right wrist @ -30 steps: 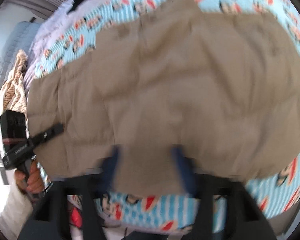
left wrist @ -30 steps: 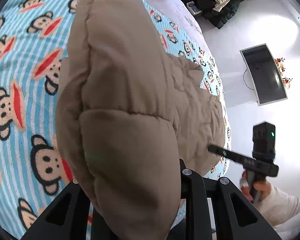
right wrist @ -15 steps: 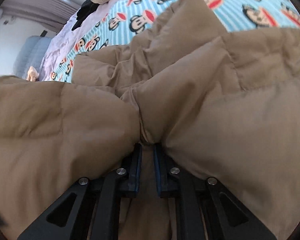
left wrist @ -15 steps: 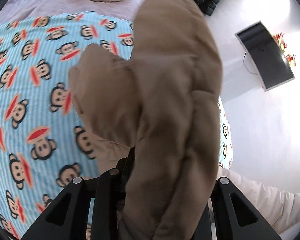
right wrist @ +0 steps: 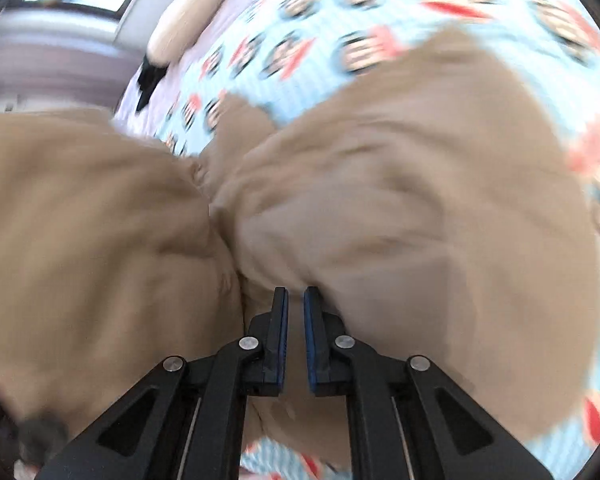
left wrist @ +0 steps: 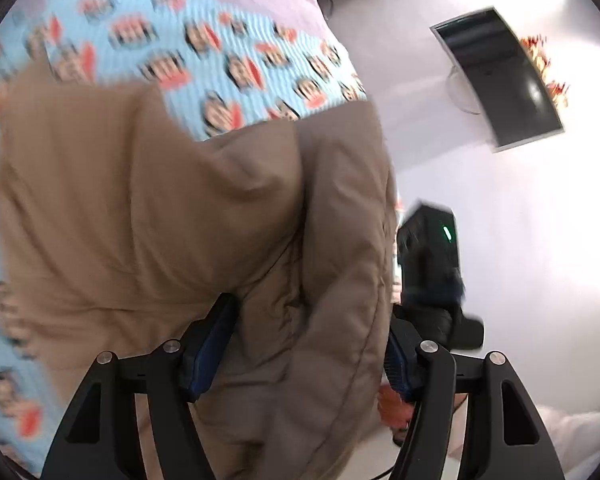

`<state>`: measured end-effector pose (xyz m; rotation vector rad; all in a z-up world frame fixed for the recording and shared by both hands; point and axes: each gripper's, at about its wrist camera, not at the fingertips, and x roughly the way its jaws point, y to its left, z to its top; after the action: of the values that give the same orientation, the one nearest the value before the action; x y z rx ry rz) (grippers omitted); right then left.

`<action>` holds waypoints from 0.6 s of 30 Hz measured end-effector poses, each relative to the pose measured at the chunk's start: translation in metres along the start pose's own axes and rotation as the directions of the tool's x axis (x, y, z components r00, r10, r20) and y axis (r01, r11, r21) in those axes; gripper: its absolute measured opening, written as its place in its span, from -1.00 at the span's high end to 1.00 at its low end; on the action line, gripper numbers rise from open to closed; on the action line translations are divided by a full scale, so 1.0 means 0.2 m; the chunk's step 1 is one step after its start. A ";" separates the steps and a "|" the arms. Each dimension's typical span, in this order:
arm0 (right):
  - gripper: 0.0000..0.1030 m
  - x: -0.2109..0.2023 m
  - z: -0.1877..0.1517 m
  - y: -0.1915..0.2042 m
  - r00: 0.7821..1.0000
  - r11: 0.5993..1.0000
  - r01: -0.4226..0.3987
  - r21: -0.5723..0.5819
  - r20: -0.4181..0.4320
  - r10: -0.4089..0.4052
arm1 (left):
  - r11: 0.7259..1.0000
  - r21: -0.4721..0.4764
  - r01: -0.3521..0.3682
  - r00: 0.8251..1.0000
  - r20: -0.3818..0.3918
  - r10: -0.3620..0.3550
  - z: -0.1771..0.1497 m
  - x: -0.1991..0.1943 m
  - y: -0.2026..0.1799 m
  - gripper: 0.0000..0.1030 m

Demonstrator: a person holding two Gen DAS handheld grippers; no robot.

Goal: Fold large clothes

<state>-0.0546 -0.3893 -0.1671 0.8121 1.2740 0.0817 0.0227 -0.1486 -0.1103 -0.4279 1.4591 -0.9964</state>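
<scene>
Puffy tan quilted coat (left wrist: 148, 216); left jaws just opened, slack around it; right jaws apparently pinching it.

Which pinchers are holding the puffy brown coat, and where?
The right gripper pinches a bunched fold of the tan quilted puffer coat. The left gripper has just been opening; the coat lies between its fingers, apparently let go.

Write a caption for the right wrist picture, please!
Right gripper pinching the puffy tan coat over the monkey bedspread.
</scene>
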 end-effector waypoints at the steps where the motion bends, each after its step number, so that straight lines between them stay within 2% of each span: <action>1: 0.82 -0.04 -0.02 -0.05 1.000 1.000 0.006 0.015 0.003 -0.006 | 0.999 -0.025 0.040 0.999 -0.023 -0.041 0.01 0.04 0.03 -0.30; 3: 0.82 -0.13 -0.08 -0.13 1.000 0.999 0.008 0.046 0.008 -0.008 | 0.990 -0.082 0.117 0.989 -0.081 -0.124 0.04 0.16 0.08 -0.30; 5: 0.78 -0.18 -0.12 -0.18 1.000 0.998 -0.001 0.069 0.009 0.000 | 0.989 -0.095 0.114 0.988 -0.098 -0.123 0.06 0.22 0.11 -0.30; 8: 0.32 -0.29 -0.17 -0.21 0.999 0.996 -0.031 0.078 0.026 0.030 | 0.994 -0.085 0.068 0.993 -0.091 -0.076 0.10 0.26 0.11 -0.30; 10: -0.17 -0.34 -0.20 -0.19 0.995 0.993 -0.085 0.077 0.049 0.082 | 0.996 -0.072 0.046 0.995 -0.088 -0.053 0.11 0.26 0.09 -0.30; 13: -0.29 -0.42 -0.21 -0.14 0.974 0.974 -0.218 0.068 0.073 0.214 | 1.000 -0.029 -0.009 0.996 -0.088 0.007 0.10 0.27 0.01 -0.30; 15: -0.38 -0.41 -0.20 -0.11 0.955 0.953 -0.295 0.064 0.045 0.292 | 0.998 0.009 -0.054 0.996 -0.077 0.055 0.09 0.26 -0.06 -0.30; 16: -0.38 -0.37 -0.19 -0.08 0.953 0.951 -0.303 0.062 0.020 0.302 | 0.997 0.028 -0.071 0.996 -0.057 0.073 0.10 0.23 -0.10 -0.30; 17: -0.38 -0.31 -0.17 -0.06 0.960 0.959 -0.277 0.057 -0.018 0.279 | 0.995 0.051 -0.081 0.996 -0.024 0.082 0.09 0.18 -0.14 -0.30; 18: -0.34 -0.23 -0.15 -0.04 0.976 0.977 -0.208 0.050 -0.054 0.211 | 0.992 0.084 -0.093 0.995 0.025 0.092 0.10 0.12 -0.17 -0.30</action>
<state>-0.0997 -0.4025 -0.1369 0.9871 1.2458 0.2496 0.0264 -0.1916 -0.0955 -0.3054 1.3997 -0.9732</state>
